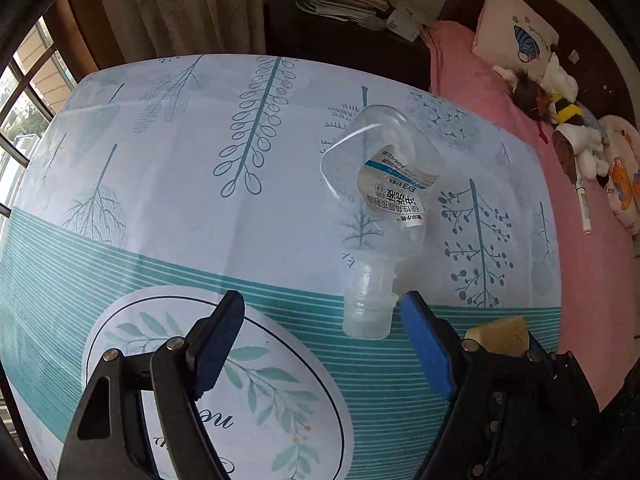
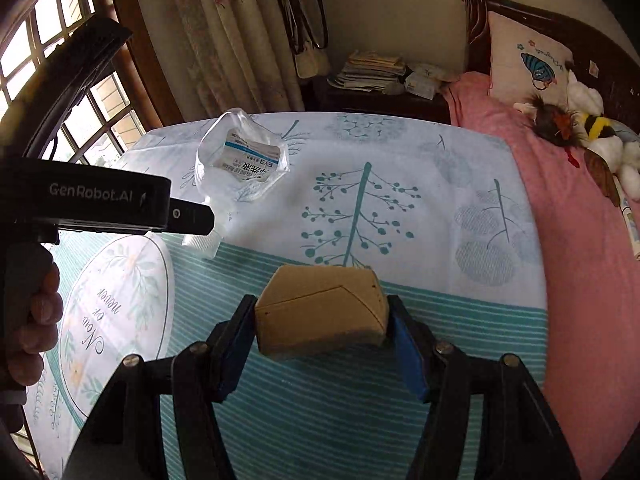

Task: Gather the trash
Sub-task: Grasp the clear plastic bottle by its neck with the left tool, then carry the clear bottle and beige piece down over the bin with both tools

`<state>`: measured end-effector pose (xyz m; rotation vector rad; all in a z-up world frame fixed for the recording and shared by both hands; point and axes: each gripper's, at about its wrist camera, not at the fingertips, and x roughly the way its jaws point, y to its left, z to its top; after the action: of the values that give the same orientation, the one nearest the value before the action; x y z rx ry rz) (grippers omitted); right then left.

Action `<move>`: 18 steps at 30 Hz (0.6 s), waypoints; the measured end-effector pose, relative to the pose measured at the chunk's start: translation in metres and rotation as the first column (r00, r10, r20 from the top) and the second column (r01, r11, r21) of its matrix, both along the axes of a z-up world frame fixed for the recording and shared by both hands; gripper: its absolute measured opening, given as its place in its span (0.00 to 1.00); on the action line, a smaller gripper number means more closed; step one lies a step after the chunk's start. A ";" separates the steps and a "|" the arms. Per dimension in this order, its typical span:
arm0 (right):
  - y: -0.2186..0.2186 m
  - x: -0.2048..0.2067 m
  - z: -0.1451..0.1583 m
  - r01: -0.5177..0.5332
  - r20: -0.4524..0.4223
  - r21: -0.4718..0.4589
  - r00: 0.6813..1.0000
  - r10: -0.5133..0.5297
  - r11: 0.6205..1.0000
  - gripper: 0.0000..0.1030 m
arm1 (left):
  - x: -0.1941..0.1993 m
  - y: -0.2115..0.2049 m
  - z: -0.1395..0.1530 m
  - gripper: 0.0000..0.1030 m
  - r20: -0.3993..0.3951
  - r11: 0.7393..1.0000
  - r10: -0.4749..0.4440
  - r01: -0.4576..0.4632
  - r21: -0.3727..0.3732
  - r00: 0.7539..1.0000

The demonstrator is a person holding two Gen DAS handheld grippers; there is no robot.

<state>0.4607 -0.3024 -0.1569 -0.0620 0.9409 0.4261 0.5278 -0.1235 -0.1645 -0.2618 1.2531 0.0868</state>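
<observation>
My left gripper (image 1: 322, 320) stands wide over the table (image 1: 160, 184), jaws flanking the cap of a crushed clear bottle (image 1: 380, 184) whose long axis runs straight away from them, untouched. My right gripper (image 2: 322, 326), farther off, is clamped on a brown cardboard carton (image 2: 322, 316).

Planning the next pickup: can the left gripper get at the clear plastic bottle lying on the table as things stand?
Probably yes. The left gripper is open, and the clear plastic bottle's cap end lies between its fingers, nearer the blue pad, with nothing on the tablecloth in between. The right gripper, shut on the cardboard box, sits off to the side.
</observation>
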 end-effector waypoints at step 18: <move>-0.002 -0.007 0.000 0.010 -0.013 0.039 1.000 -0.009 0.999 0.62 | -0.003 -0.004 -0.010 0.26 0.022 0.999 -0.040 0.040 -0.011 0.999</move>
<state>0.4539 -0.3041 -0.1568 -0.0190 0.9444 0.4364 0.5250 -0.1272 -0.1747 -0.2469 1.2368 0.0419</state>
